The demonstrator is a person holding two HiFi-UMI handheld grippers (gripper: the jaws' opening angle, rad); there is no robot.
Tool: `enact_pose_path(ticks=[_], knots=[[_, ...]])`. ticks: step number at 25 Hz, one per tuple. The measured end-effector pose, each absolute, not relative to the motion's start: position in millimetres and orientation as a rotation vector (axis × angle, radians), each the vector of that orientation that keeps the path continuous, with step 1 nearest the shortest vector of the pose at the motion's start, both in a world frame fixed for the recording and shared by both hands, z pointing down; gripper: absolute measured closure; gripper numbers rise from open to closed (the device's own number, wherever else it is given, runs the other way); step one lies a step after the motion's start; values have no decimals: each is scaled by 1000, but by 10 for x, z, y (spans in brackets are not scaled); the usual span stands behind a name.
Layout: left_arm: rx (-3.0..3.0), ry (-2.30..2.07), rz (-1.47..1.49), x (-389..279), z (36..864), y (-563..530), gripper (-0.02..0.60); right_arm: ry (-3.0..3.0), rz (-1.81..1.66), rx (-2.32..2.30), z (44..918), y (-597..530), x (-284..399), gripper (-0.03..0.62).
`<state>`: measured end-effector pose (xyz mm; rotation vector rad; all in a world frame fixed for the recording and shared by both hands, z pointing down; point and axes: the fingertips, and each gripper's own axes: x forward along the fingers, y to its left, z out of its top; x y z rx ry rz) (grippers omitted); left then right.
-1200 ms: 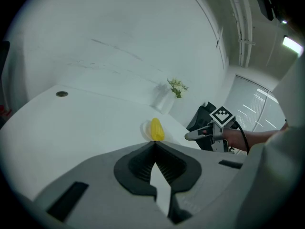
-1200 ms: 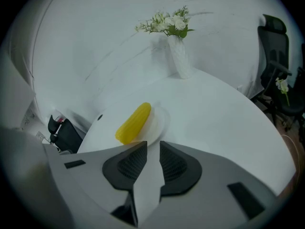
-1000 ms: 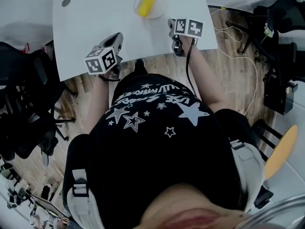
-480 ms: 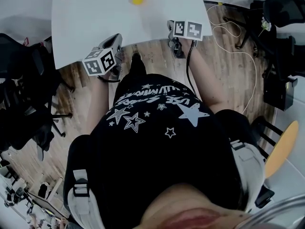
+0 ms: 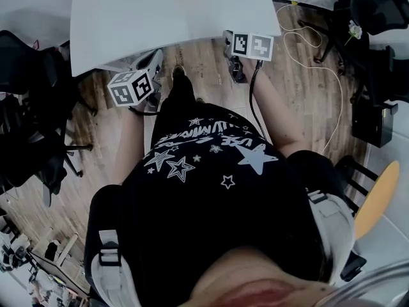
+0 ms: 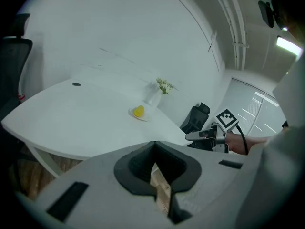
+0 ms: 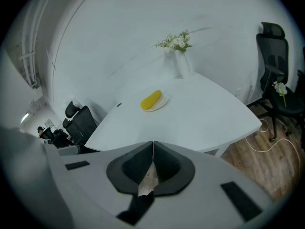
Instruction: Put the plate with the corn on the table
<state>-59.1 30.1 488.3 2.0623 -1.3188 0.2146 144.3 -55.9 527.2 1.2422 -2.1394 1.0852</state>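
**Plate's on the table, both grippers pulled back empty**

Versus a second ago, the table (image 5: 160,24) has slid up toward the top of the head view, so the person has backed off from its near edge. The right gripper (image 7: 152,149) is closing the last little bit, pads meeting on nothing. The left gripper (image 6: 155,149) is pinched together and empty too. The plate (image 7: 159,105) sits out on the tabletop toward the far side, corn (image 7: 151,99) lying on it, well apart from both grippers and short of the vase (image 7: 181,56). I'd call the job basically done. There's bare wood floor between the person and the table edge. Black chairs (image 5: 32,126) crowd the left, and a loose cable (image 5: 307,40) trails on the right, so straight back looks cleanest.
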Motion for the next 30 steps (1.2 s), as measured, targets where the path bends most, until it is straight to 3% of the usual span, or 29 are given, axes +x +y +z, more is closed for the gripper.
enact_pose_path(ticks=[30], knots=[[2183, -1289, 164, -994, 4477, 1771, 575, -2278, 851, 1322, 4676, 1151, 720, 588]])
